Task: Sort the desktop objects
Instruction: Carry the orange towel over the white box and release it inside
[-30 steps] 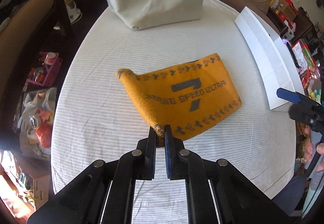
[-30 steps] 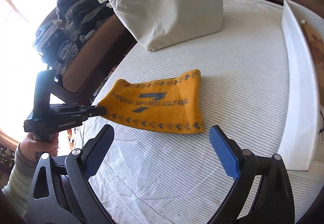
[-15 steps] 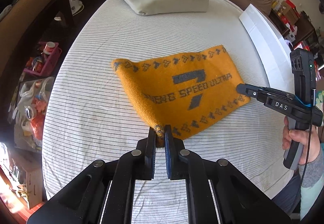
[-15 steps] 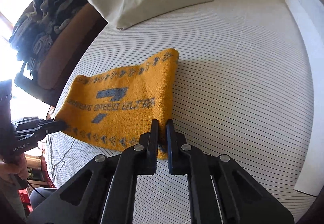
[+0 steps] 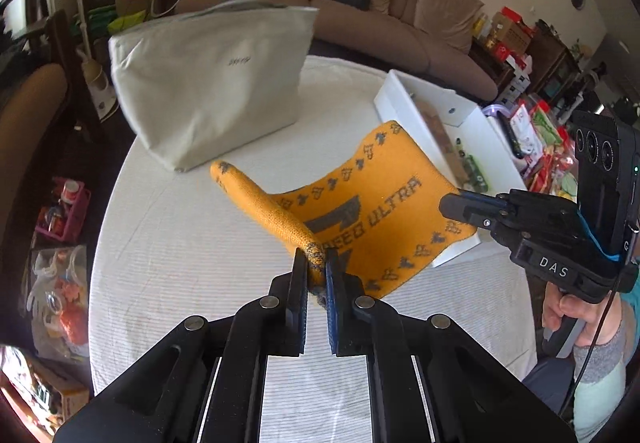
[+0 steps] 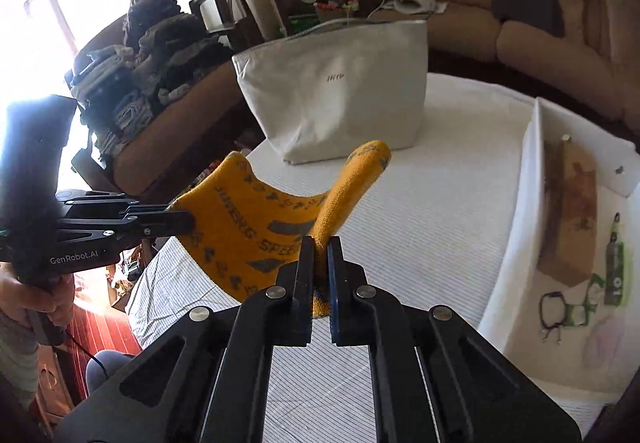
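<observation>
An orange knitted cloth [image 5: 384,199] with grey lettering hangs in the air above the striped table [image 5: 168,243]. My left gripper [image 5: 317,267] is shut on its near left corner. My right gripper [image 6: 321,263] is shut on the opposite corner; it also shows in the left wrist view [image 5: 452,205], at the cloth's right edge. The cloth [image 6: 256,231] sags between the two grippers, and its far corners curl up. My left gripper also shows in the right wrist view [image 6: 188,221], at the cloth's left edge.
A grey zip pouch [image 5: 212,83] stands upright at the back of the table. A white tray [image 6: 532,179] at the right holds a wooden board [image 6: 572,211], glasses [image 6: 556,311] and a green lanyard [image 6: 614,263]. A sofa and clutter surround the table.
The right gripper came in open, closed on the cloth's corner, and both grippers have lifted the cloth off the table.
</observation>
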